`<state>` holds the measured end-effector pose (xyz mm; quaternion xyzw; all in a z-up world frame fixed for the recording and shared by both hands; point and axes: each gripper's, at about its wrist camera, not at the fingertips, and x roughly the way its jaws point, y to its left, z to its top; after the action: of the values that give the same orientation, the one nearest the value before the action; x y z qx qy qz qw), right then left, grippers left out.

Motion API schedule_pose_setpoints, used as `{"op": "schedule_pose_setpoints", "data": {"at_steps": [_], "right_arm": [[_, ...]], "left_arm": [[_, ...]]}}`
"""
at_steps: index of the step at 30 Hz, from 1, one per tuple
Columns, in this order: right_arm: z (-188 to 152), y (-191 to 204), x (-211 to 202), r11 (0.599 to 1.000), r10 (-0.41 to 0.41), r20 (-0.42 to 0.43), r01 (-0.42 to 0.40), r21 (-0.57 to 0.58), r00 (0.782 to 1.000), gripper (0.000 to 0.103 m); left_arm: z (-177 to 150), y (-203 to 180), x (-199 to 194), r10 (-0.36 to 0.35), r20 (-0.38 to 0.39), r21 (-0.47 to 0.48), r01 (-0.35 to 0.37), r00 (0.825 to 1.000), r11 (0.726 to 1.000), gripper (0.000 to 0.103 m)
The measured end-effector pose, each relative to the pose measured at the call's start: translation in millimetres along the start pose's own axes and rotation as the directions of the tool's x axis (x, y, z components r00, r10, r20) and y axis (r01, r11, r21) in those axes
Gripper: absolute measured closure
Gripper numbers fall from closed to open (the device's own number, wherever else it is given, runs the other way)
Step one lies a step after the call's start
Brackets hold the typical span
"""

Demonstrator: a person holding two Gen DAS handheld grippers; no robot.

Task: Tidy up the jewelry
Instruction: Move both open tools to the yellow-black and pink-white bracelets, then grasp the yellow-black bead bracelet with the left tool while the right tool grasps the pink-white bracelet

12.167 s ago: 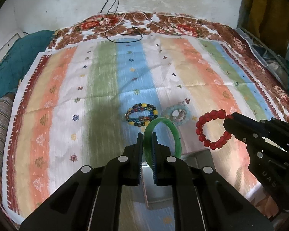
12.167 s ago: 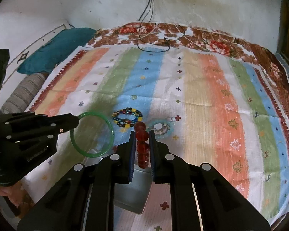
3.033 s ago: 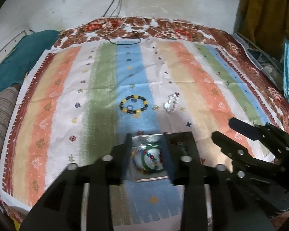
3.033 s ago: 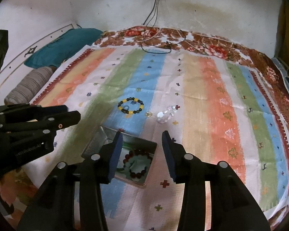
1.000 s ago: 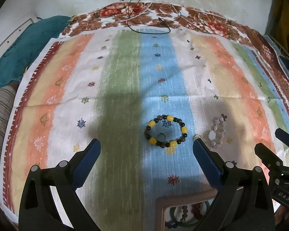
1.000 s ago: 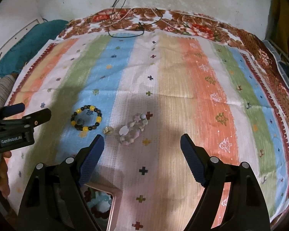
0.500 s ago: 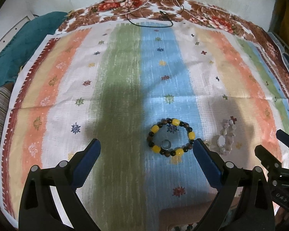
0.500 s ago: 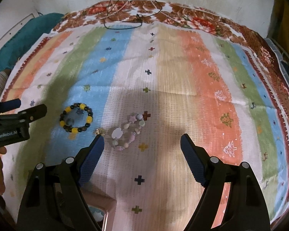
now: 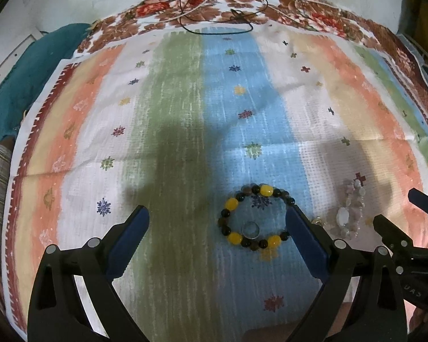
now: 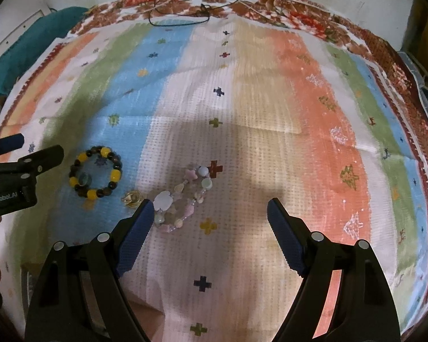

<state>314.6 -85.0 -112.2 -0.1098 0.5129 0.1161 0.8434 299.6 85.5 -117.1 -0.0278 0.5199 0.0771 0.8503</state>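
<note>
Left gripper (image 9: 216, 222): fingers spreading wide, gripping nothing; hovering over the striped cloth (image 9: 179, 131), pointing steeply down.
Right gripper (image 10: 207, 216): fingers standing wide apart, nothing between the pads; also angling down at the cloth.
Yellow-and-dark bead bracelet (image 9: 255, 216): lying flat on the blue stripe, sitting between the left fingers in the left wrist view but nearer the right-hand one (image 9: 306, 242); not being touched.
Small ring (image 9: 250, 230): lying inside the bead bracelet's loop.
Pastel bracelet (image 10: 182, 199): lying loosely on the pale stripe, its near end just beside the right gripper's left finger (image 10: 134, 236); contact cannot be told.
Small gold piece (image 10: 132, 198): lying on the cloth between the two bracelets.
Tray (image 9: 274, 333): only its rim showing at the bottom edge of the left view; contents hidden.
Surface: cloth covering a bed, floral sheet (image 9: 299, 14) and black cable (image 9: 214, 28) at the far side.
</note>
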Motion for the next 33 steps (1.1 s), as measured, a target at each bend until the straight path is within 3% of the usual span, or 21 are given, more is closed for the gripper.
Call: {"op": "schedule_pose_setpoints", "data": {"at_steps": [18,26,28,30,32,33], "right_arm": [[10.8,-15.4,46.0,0.998,-0.028,-0.096,0.034,0.059,0.995,0.022],[8.0,-16.5,59.4,0.998,-0.036,-0.117,0.043,0.055,0.993,0.022],[7.5,-14.6,58.7,0.998,-0.03,-0.113,0.035,0.043,0.993,0.031],[8.2,-11.3,57.5,0.999,-0.021,-0.115,0.024,0.03,0.993,0.042],[9.1,-7.8,54.5,0.999,-0.026,-0.109,0.028,0.016,0.994,0.058],[9.6,-6.4,53.5,1.0,-0.029,-0.107,0.03,0.009,0.994,0.068]], "left_arm": [[5.8,-2.1,48.2,0.001,-0.091,0.024,0.001,0.996,1.0,0.012],[1.5,5.8,65.6,0.031,-0.129,0.023,-0.028,0.991,0.999,0.033],[0.3,9.3,67.6,0.009,-0.127,0.01,-0.008,0.992,1.0,0.035],[0.1,11.4,67.8,0.001,-0.123,0.002,-0.001,0.992,1.0,0.046],[0.5,13.2,67.4,-0.008,-0.124,-0.013,0.006,0.992,1.0,0.065],[0.5,13.5,67.4,-0.008,-0.126,-0.015,0.006,0.992,1.0,0.071]]}}
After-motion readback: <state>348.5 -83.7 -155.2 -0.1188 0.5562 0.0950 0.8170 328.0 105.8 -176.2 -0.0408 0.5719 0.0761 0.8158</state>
